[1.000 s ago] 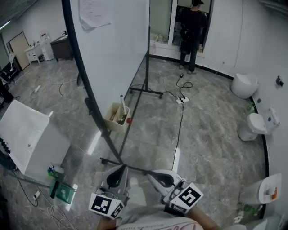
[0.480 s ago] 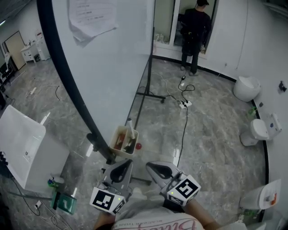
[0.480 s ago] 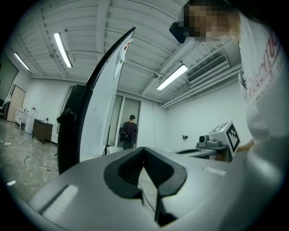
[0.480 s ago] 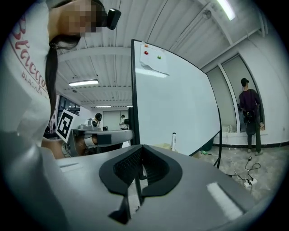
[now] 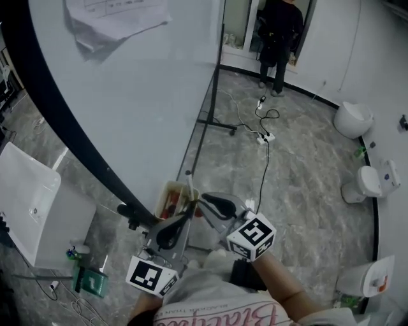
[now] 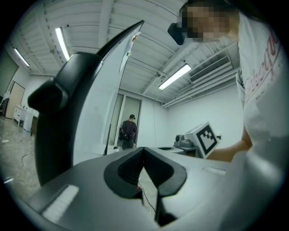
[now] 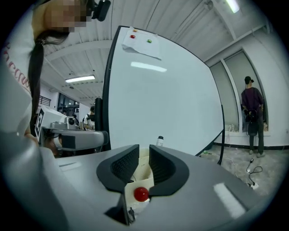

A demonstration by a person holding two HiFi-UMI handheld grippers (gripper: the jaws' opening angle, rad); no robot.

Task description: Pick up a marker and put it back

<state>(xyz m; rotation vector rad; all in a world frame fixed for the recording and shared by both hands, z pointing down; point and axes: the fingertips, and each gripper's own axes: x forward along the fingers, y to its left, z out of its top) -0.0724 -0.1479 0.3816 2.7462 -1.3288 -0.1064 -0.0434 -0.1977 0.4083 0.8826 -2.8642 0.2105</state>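
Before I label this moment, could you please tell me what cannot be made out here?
- Markers in the box: head view, too small to count, partly behind the right gripper, whose jaws, gripping nothing, have just been opening.
- Box, right gripper view: mostly hidden by the jaws.
- Paper print: head view, too small, cut off by the top edge.
- Box, left gripper view: hidden behind the left gripper.

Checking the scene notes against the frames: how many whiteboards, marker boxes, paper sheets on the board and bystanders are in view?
whiteboard: 1
marker box: 1
paper sheet: 1
bystander: 1
Total: 4
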